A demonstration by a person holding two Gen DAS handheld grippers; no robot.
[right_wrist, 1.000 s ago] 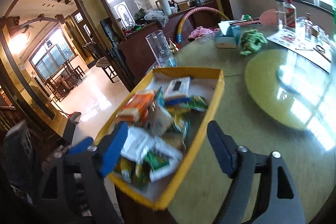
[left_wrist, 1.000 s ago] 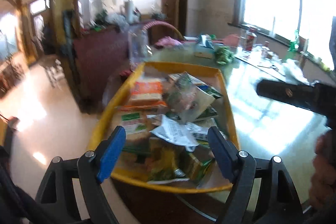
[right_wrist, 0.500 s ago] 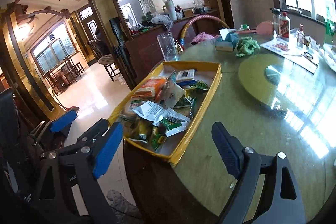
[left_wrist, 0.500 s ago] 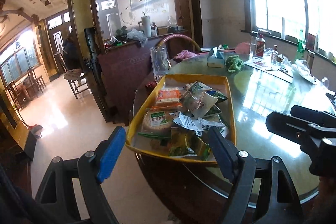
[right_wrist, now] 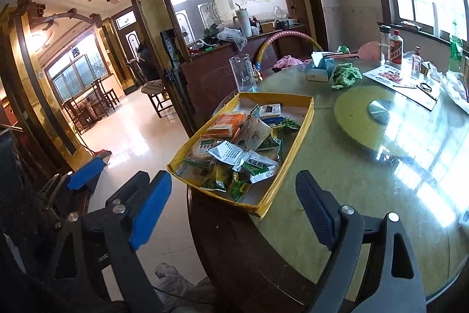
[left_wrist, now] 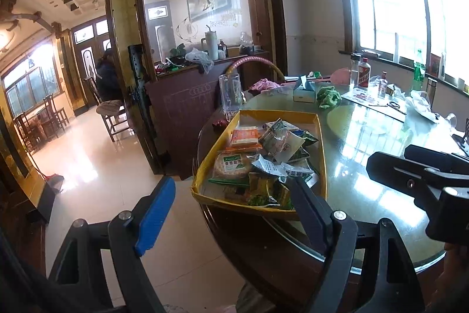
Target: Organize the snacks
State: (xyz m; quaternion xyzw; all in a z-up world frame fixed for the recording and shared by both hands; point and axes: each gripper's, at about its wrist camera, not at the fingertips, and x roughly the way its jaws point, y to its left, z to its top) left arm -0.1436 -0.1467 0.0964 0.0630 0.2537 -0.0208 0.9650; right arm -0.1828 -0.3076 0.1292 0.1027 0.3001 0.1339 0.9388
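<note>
Hovering off the table [right_wrist: 366, 181] edge, both tongs, left [left_wrist: 231, 210] and right [right_wrist: 234, 210], gape wide and empty; snacks [right_wrist: 234, 148] heaped in tray [right_wrist: 304, 119], so approach low, pinch one top packet.

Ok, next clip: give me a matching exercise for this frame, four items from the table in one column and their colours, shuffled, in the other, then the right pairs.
Items:
1. snack tray
2. crumpled cloth
3. tissue box
4. flat packet at the tray's far left

Colours:
A. orange
B. yellow
C. green
D. teal and white

Pairs: 1-B, 2-C, 3-D, 4-A
</note>
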